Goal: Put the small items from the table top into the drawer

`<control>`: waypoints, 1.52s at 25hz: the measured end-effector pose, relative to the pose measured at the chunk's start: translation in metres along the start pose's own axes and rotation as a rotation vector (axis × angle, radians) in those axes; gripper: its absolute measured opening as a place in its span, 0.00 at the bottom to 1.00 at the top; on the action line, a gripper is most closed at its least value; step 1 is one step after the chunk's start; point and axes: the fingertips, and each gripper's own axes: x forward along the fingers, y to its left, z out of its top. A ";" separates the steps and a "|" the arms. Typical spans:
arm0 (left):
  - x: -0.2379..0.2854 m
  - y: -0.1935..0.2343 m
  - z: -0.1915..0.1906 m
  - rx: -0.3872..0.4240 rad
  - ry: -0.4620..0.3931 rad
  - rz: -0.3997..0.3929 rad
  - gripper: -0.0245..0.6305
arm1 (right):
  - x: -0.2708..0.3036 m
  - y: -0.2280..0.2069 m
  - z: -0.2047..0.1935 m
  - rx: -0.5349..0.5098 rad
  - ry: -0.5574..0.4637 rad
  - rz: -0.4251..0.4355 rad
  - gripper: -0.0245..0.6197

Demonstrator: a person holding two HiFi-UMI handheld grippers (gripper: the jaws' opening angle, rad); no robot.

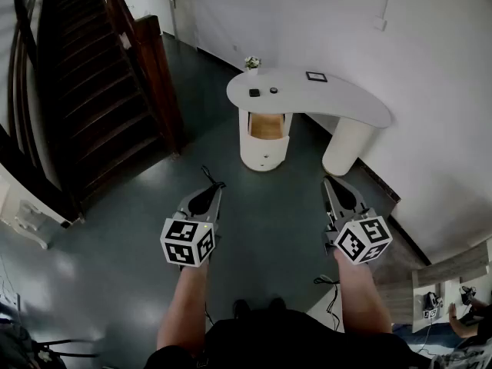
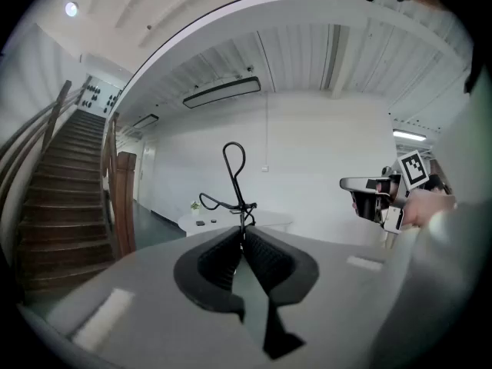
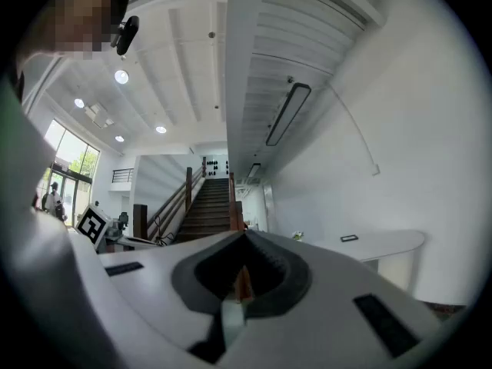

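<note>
A white curved table (image 1: 346, 98) stands ahead across the floor. On it lie a small black square item (image 1: 254, 92) and a small round black item (image 1: 273, 90). The drawer (image 1: 267, 126) in the table's round pedestal hangs open, showing a wooden inside. Both grippers are held well short of the table, over the floor. The left gripper (image 1: 213, 186) (image 2: 241, 233) has its jaws together, and a black wire loop (image 2: 234, 160) rises from the tips; I cannot tell if it is pinched. The right gripper (image 1: 330, 181) (image 3: 244, 237) is shut and empty.
A potted plant (image 1: 252, 63) and a dark-framed flat item (image 1: 316, 76) also sit on the table. A dark wooden staircase (image 1: 84, 75) runs up on the left. White walls close the back and right. Cables (image 1: 330, 298) lie by my feet.
</note>
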 end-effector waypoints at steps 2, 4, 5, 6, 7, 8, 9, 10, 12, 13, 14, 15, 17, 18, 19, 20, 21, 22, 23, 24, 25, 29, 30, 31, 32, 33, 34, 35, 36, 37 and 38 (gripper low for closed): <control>-0.002 0.001 0.001 0.006 0.000 -0.002 0.08 | 0.000 0.002 -0.003 0.001 0.005 -0.005 0.05; -0.004 0.003 0.001 0.011 -0.001 -0.002 0.08 | 0.000 0.004 -0.004 -0.001 0.008 -0.007 0.05; -0.004 0.004 0.001 0.013 -0.001 -0.001 0.08 | 0.001 0.005 -0.004 -0.003 0.008 -0.007 0.05; -0.005 0.005 0.001 0.014 0.000 -0.001 0.08 | 0.001 0.006 -0.004 -0.004 0.009 -0.007 0.05; -0.006 0.006 0.000 0.014 0.001 -0.002 0.08 | 0.002 0.008 -0.004 -0.006 0.010 -0.007 0.05; -0.007 0.008 -0.001 0.013 0.002 -0.004 0.08 | 0.003 0.010 -0.004 -0.009 0.010 -0.007 0.05; -0.009 0.011 -0.002 0.012 0.002 -0.005 0.08 | 0.005 0.013 -0.005 -0.011 0.012 -0.007 0.05; -0.011 0.014 -0.003 0.011 0.002 -0.008 0.08 | 0.007 0.017 -0.006 -0.013 0.013 -0.007 0.05; -0.015 0.020 -0.006 0.010 0.001 -0.013 0.08 | 0.010 0.026 -0.008 -0.013 0.016 -0.007 0.05; -0.018 0.023 -0.007 0.010 0.002 -0.015 0.08 | 0.011 0.031 -0.009 -0.014 0.018 -0.006 0.05; -0.021 0.025 -0.008 0.012 0.002 -0.017 0.08 | 0.012 0.036 -0.009 -0.019 0.018 -0.003 0.05; -0.024 0.027 -0.008 0.014 0.002 -0.019 0.08 | 0.013 0.043 -0.008 -0.031 0.019 0.004 0.05; -0.030 0.030 -0.010 0.019 0.001 -0.022 0.08 | 0.013 0.058 -0.007 -0.070 0.023 0.031 0.05; -0.033 0.032 -0.011 0.020 0.001 -0.023 0.08 | 0.013 0.066 -0.008 -0.083 0.025 0.045 0.05; -0.036 0.033 -0.013 0.021 0.002 -0.024 0.08 | 0.012 0.072 -0.009 -0.088 0.024 0.056 0.05; -0.038 0.034 -0.015 0.021 0.003 -0.025 0.08 | 0.011 0.076 -0.010 -0.086 0.023 0.062 0.05; -0.040 0.035 -0.017 0.021 0.006 -0.026 0.08 | 0.011 0.079 -0.012 -0.079 0.023 0.063 0.05; -0.042 0.036 -0.019 0.019 0.009 -0.027 0.08 | 0.012 0.080 -0.013 -0.070 0.025 0.062 0.05; -0.043 0.037 -0.021 0.018 0.013 -0.027 0.08 | 0.012 0.080 -0.015 -0.060 0.028 0.061 0.05; -0.044 0.039 -0.023 0.017 0.016 -0.027 0.08 | 0.013 0.080 -0.016 -0.050 0.030 0.059 0.05; -0.044 0.041 -0.025 0.017 0.020 -0.027 0.08 | 0.015 0.079 -0.018 -0.042 0.030 0.057 0.05; -0.038 0.048 -0.031 0.011 0.038 -0.022 0.08 | 0.024 0.069 -0.027 -0.002 0.032 0.046 0.05; -0.036 0.049 -0.032 0.011 0.044 -0.021 0.08 | 0.027 0.065 -0.029 0.008 0.033 0.045 0.05; -0.032 0.050 -0.033 0.011 0.049 -0.019 0.08 | 0.030 0.061 -0.032 0.016 0.034 0.045 0.05; -0.028 0.050 -0.034 0.011 0.055 -0.018 0.08 | 0.033 0.057 -0.034 0.024 0.035 0.045 0.05; -0.023 0.051 -0.035 0.010 0.060 -0.016 0.08 | 0.036 0.052 -0.037 0.031 0.038 0.046 0.05; -0.017 0.052 -0.036 0.010 0.066 -0.015 0.08 | 0.040 0.047 -0.040 0.036 0.042 0.048 0.05; -0.010 0.053 -0.037 0.011 0.072 -0.013 0.08 | 0.044 0.043 -0.043 0.041 0.046 0.051 0.05; -0.004 0.054 -0.037 0.012 0.077 -0.012 0.08 | 0.049 0.037 -0.046 0.046 0.050 0.052 0.05; 0.004 0.054 -0.038 0.011 0.081 -0.011 0.08 | 0.053 0.031 -0.049 0.051 0.054 0.053 0.05; 0.012 0.055 -0.038 0.010 0.086 -0.011 0.08 | 0.059 0.024 -0.051 0.055 0.057 0.052 0.05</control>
